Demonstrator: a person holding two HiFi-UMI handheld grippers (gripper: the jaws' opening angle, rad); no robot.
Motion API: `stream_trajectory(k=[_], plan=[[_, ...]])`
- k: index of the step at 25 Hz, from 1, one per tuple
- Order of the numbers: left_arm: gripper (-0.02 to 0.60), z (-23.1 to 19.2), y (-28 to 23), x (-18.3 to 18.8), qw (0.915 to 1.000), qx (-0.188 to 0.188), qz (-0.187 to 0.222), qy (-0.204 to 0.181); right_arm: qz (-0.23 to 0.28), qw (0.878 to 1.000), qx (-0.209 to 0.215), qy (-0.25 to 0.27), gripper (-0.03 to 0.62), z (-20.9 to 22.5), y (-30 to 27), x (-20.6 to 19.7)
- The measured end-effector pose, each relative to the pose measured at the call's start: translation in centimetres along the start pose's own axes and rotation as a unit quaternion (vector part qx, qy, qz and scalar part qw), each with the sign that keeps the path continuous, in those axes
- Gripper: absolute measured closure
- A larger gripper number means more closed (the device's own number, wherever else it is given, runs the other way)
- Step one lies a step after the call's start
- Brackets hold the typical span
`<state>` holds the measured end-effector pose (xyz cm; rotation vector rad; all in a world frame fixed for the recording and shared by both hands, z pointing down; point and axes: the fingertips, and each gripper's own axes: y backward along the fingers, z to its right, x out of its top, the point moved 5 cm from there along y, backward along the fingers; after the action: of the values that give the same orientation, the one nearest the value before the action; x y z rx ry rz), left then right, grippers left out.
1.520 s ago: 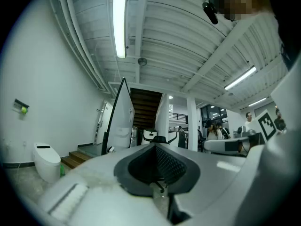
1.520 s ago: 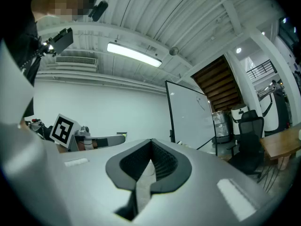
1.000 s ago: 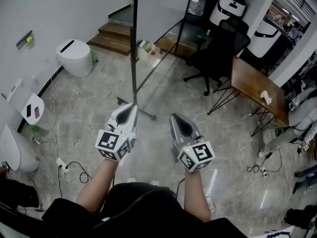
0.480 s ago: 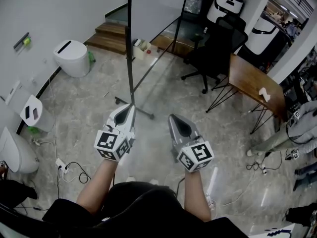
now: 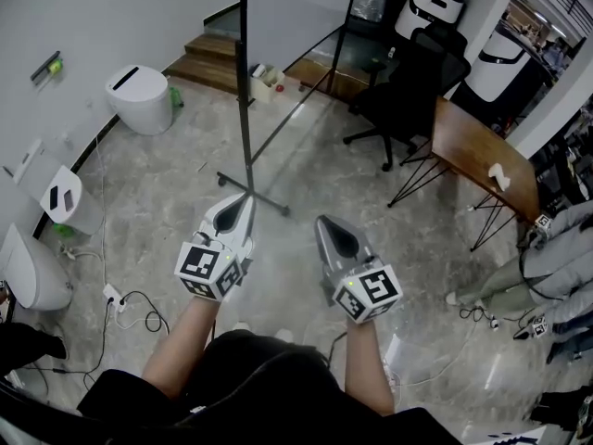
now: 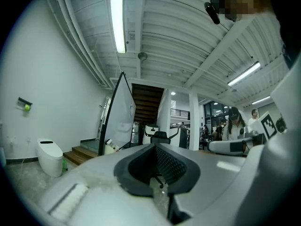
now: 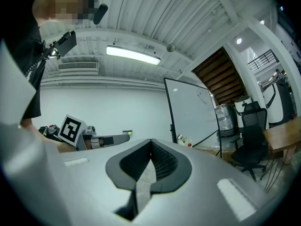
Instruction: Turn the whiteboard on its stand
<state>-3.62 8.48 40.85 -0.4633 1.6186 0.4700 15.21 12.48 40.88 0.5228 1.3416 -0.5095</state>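
Observation:
The whiteboard (image 5: 296,3) stands on its black-framed stand (image 5: 245,109) ahead of me, seen almost edge-on, with its foot (image 5: 255,196) on the marble floor. My left gripper (image 5: 243,200) is held in the air short of the stand, shut and empty. My right gripper (image 5: 323,222) hangs beside it, also shut with nothing in it. From the left gripper view the whiteboard (image 6: 120,114) is some way off beyond the left gripper (image 6: 155,147). In the right gripper view the whiteboard (image 7: 193,112) stands to the right of the right gripper (image 7: 151,142).
A black office chair (image 5: 408,91) and a wooden table (image 5: 477,160) stand right of the board. Wooden steps (image 5: 218,63) lie behind it, a white round unit (image 5: 139,100) to the left. Cables and a power strip (image 5: 116,299) trail on the floor. People's legs (image 5: 547,258) show at the right.
Both grippers keep their pose and stay shut. The head view has drifted slightly, so the stand's post sits a little further left.

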Motion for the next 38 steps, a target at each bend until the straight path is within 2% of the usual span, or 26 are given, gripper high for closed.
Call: stream_trajectory(k=[9,18,26,32,38], plan=[[0.580,1.7,0.5,-0.8,0.9997,0.021,-0.001,-0.007,-0.009,1.000,0.020,0.000,0.585,1.0,1.6,-0.9],[0.580,-0.3,-1.9,-1.1,0.9995,0.031,0.001,0.001,-0.015,1.000,0.027,-0.002,0.585,3.4,-0.8,-1.3],[0.580,-4.8,-6.7,-0.9,0.9998,0.016,0.003,0.008,-0.019,1.000,0.015,0.006,0.585,6.0,-6.0,-1.0],[0.580,-9.6,-10.2,-0.4,1.0000,0.006,-0.004,0.005,-0.023,1.000,0.006,0.011,0.585,7.4,-11.6,-0.6],[0.580,-14.8,-13.2,0.7,0.9999,-0.006,0.006,0.011,-0.024,1.000,-0.012,0.016,0.585,8.5,-16.9,-0.1]])
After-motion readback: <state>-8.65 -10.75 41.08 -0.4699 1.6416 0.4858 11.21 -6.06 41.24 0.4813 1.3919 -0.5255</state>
